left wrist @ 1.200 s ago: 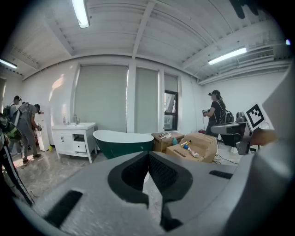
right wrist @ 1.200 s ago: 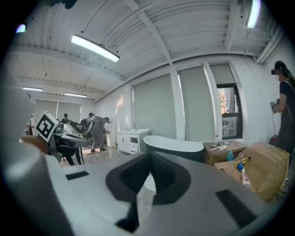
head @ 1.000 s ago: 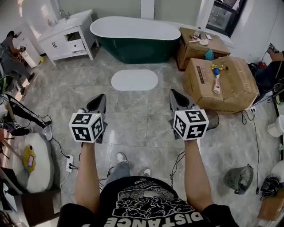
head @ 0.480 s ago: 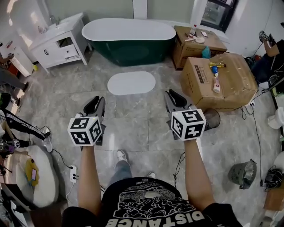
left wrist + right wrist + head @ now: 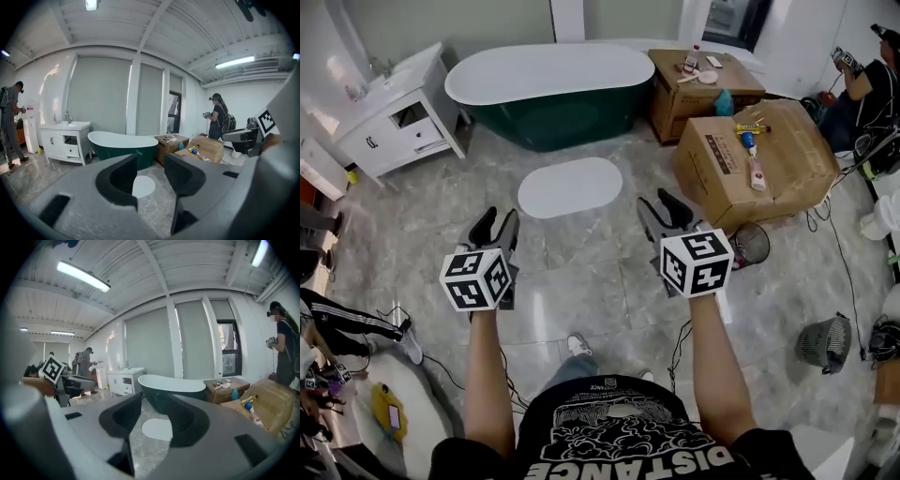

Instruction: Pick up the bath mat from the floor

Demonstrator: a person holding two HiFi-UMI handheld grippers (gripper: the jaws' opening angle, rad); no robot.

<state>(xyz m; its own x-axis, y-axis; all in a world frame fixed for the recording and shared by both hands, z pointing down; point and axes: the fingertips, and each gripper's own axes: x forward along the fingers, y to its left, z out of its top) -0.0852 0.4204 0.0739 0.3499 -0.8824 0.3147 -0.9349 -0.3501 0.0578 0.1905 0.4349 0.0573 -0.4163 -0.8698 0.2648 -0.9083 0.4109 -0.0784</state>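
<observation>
Jaws on both tools have just been opening and stand partly apart with nothing between them. The left gripper [image 5: 497,221] and right gripper [image 5: 659,204] are held side by side above the floor tiles [image 5: 581,281]. Well ahead of them the white oval bath mat [image 5: 570,186] lies flat before the bathtub [image 5: 546,86], a cardboard box [image 5: 750,159] to its right. Approach looks like the step in hand. Bring both grippers forward and down to the mat's near edge — one toward each end — so a lower jaw slips under the thin edge before closing.
</observation>
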